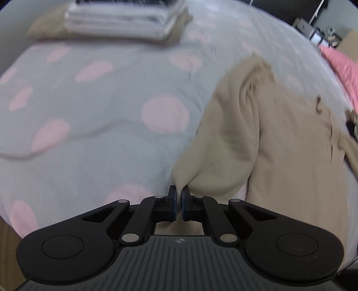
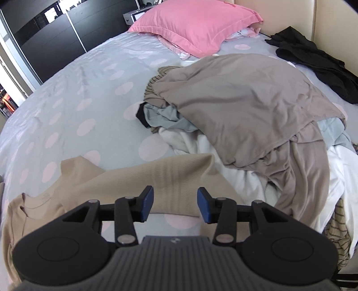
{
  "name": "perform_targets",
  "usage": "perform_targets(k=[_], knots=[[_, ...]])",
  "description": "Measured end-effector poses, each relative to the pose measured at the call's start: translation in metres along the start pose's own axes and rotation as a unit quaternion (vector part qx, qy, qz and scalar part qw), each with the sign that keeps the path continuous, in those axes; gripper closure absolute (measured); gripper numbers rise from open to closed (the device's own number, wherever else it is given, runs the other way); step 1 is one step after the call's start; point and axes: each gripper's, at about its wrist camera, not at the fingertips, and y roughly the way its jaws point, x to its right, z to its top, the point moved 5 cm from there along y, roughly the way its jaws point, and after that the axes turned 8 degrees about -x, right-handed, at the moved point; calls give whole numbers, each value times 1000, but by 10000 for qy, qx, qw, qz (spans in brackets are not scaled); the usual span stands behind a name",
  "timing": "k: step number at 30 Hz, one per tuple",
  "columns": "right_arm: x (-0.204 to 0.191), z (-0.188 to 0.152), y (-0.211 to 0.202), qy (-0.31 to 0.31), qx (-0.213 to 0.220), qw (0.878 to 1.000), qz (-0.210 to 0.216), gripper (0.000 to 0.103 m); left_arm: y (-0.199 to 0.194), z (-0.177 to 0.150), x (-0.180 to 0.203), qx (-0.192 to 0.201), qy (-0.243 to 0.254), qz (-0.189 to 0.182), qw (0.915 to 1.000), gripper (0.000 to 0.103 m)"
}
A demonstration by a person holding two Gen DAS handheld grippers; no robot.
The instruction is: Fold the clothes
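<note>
A beige ribbed top [image 1: 268,134] lies spread over the right side of the bed. My left gripper [image 1: 179,192] is shut on a corner of it, and the cloth rises in a peak out of the jaws. In the right wrist view the same beige top [image 2: 170,176] stretches across the foreground, its neckline at the far left. My right gripper [image 2: 175,197] stands open just above that fabric, with nothing between its blue pads [image 2: 146,201].
The bed sheet [image 1: 89,107] is grey with pink dots. A stack of folded white and tan clothes [image 1: 120,20] sits at the far end. A heap of unfolded clothes [image 2: 246,107], a pink pillow [image 2: 197,24] and a black garment [image 2: 317,58] lie beyond my right gripper.
</note>
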Motion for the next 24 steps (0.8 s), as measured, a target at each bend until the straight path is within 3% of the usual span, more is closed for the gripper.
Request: perform_targets(k=[4, 8, 13, 21, 24], knots=[[2, -1, 5, 57, -114, 9999, 53, 56, -35, 27, -14, 376, -28, 191, 9991, 101], [-5, -2, 12, -133, -219, 9997, 55, 55, -53, 61, -38, 606, -96, 621, 9962, 101], [-15, -2, 21, -370, -270, 9989, -48, 50, -43, 108, -74, 811, -211, 1196, 9893, 101], [-19, -5, 39, -497, -518, 9973, -152, 50, 13, 125, -97, 333, -467, 1458, 9877, 98], [-28, -10, 42, -702, -578, 9958, -40, 50, 26, 129, -101, 229, -497, 1547, 9864, 88]])
